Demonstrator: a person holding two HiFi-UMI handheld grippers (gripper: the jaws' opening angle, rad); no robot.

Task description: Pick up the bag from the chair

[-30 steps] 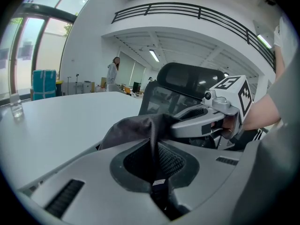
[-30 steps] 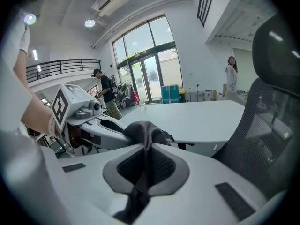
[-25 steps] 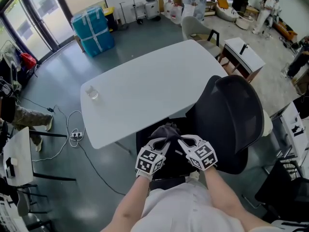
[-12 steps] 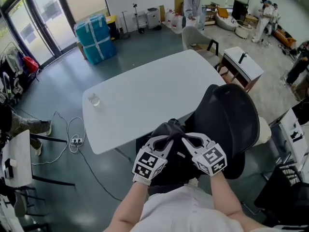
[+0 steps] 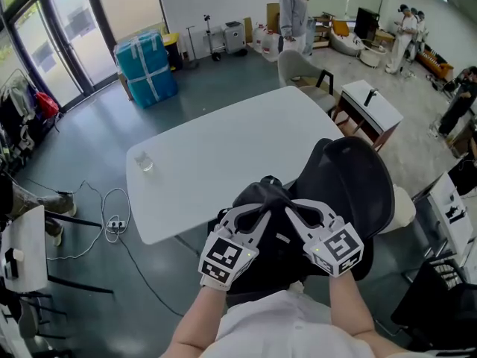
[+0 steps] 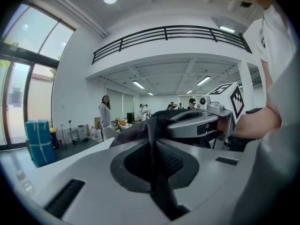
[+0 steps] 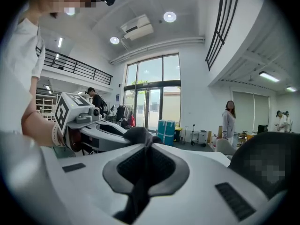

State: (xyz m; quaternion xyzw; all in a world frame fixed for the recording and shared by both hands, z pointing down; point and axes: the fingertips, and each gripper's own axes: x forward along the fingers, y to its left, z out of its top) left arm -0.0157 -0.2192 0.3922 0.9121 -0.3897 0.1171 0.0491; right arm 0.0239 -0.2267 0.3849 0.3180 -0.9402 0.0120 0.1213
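Observation:
A black fabric bag (image 5: pixel 270 239) hangs in front of the black office chair (image 5: pixel 361 181), lifted off its seat. My left gripper (image 5: pixel 257 212) and right gripper (image 5: pixel 292 212) meet at the bag's bunched top (image 5: pixel 265 192), each shut on a fold of it. In the left gripper view the dark fabric (image 6: pixel 151 125) is pinched between the shut jaws of my left gripper (image 6: pixel 153 142), and the right gripper (image 6: pixel 199 122) shows just beyond. The right gripper view has black fabric (image 7: pixel 140 136) clamped in my right gripper (image 7: pixel 146 149), with the left gripper (image 7: pixel 91 124) alongside.
A white table (image 5: pixel 223 144) with a glass (image 5: pixel 143 162) stands just beyond the chair. Cables and a power strip (image 5: pixel 113 219) lie on the floor at left. Blue wrapped boxes (image 5: pixel 145 64), a beige chair (image 5: pixel 298 64), a white desk (image 5: pixel 373 99) and a standing person (image 5: pixel 294 10) are farther back.
Both grippers have risen together with the bag in them, and the bag has come up off the chair seat.

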